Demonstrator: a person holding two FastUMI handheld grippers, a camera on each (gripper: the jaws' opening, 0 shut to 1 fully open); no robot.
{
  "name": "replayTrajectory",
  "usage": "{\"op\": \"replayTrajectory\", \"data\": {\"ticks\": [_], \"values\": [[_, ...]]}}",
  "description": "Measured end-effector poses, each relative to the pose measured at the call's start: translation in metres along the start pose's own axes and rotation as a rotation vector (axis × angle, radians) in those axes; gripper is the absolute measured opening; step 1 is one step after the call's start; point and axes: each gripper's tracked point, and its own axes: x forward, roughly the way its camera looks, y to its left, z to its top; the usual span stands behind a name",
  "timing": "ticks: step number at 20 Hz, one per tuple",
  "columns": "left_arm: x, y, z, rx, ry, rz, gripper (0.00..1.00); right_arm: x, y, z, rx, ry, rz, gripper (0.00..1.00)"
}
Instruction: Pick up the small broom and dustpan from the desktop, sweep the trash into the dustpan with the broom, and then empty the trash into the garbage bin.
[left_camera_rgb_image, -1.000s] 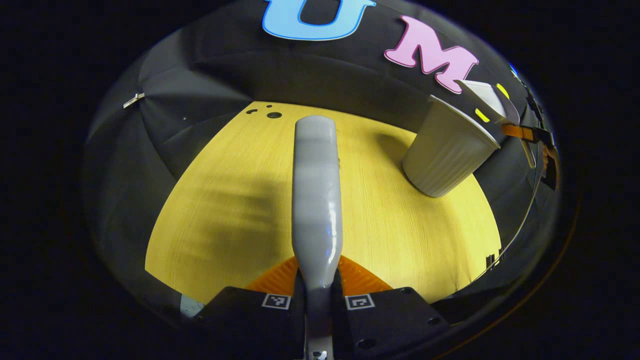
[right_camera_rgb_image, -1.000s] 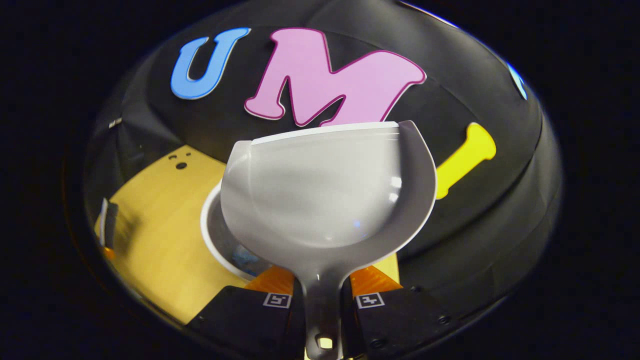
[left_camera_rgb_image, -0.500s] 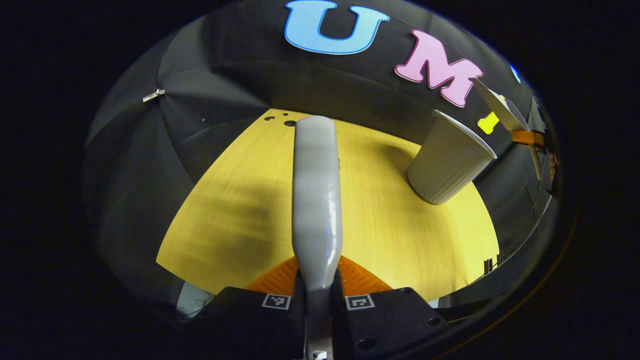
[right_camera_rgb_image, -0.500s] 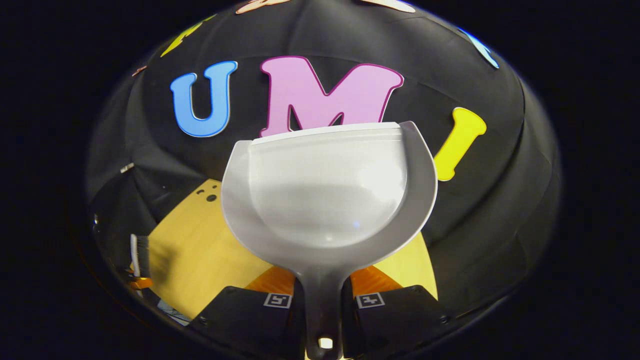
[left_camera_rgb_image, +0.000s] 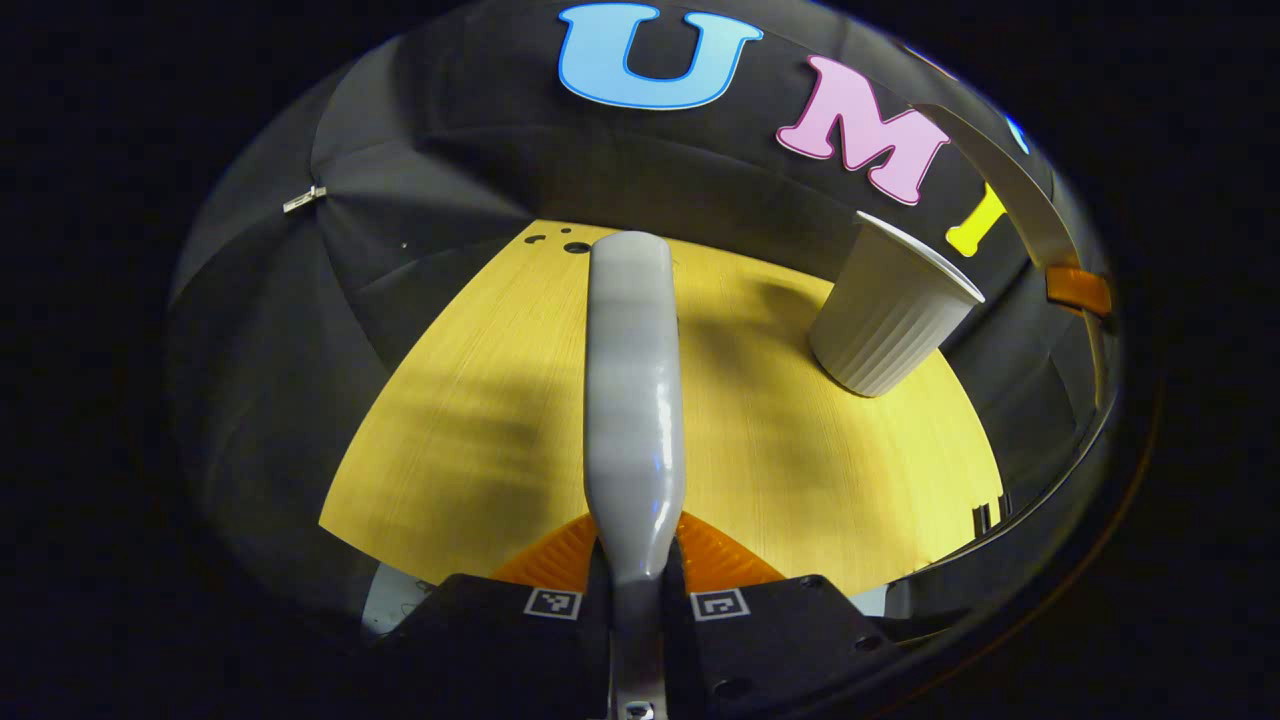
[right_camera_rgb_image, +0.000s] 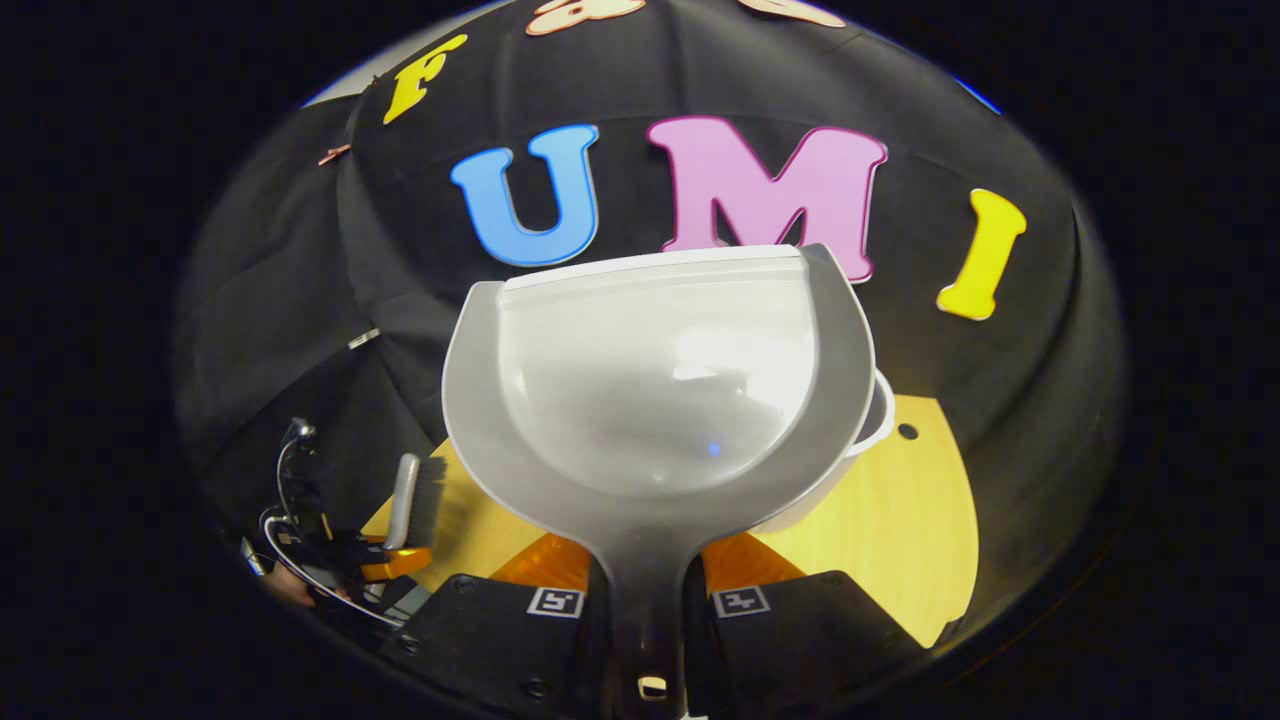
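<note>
Left jaws pinching the broom (left_camera_rgb_image: 632, 400), right jaws the dustpan (right_camera_rgb_image: 655, 390), its pan partly hiding the garbage bin (left_camera_rgb_image: 888, 315).

In the left gripper view, the yellow desktop (left_camera_rgb_image: 480, 400) lies bare across the left and centre of the frame, open for passage. The white bin (left_camera_rgb_image: 885, 315) stands at the upper right, the only obstacle on the surface. The broom (left_camera_rgb_image: 632, 400) juts forward down the middle, splitting the open room. In the right gripper view, the dustpan (right_camera_rgb_image: 655, 385) blocks the centre; bare wood shows at lower right, beside the bin's rim (right_camera_rgb_image: 880, 410).
</note>
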Motion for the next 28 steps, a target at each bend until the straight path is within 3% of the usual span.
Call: {"op": "replayTrajectory", "data": {"ticks": [3,4,6,14,23,28], "values": [[0.001,-0.008,0.002,-0.073,0.011,0.008,0.25,0.015,0.037,-0.041,-0.002,0.078,0.065,0.31],[0.002,-0.009,0.0,-0.079,0.018,0.013,0.29,0.024,0.049,-0.058,0.012,0.106,0.087,0.31],[0.004,-0.006,-0.003,-0.06,0.034,0.026,0.25,0.036,0.061,-0.092,0.015,0.176,0.107,0.32],[0.043,0.004,-0.018,-0.03,0.138,0.055,0.25,0.078,0.047,-0.209,0.07,0.425,0.066,0.31],[0.108,0.008,-0.028,0.095,0.272,0.089,0.25,0.128,0.025,-0.259,0.128,0.54,0.017,0.32],[0.119,0.009,-0.035,0.16,0.341,0.111,0.25,0.145,0.009,-0.272,0.186,0.577,-0.035,0.33]]}}
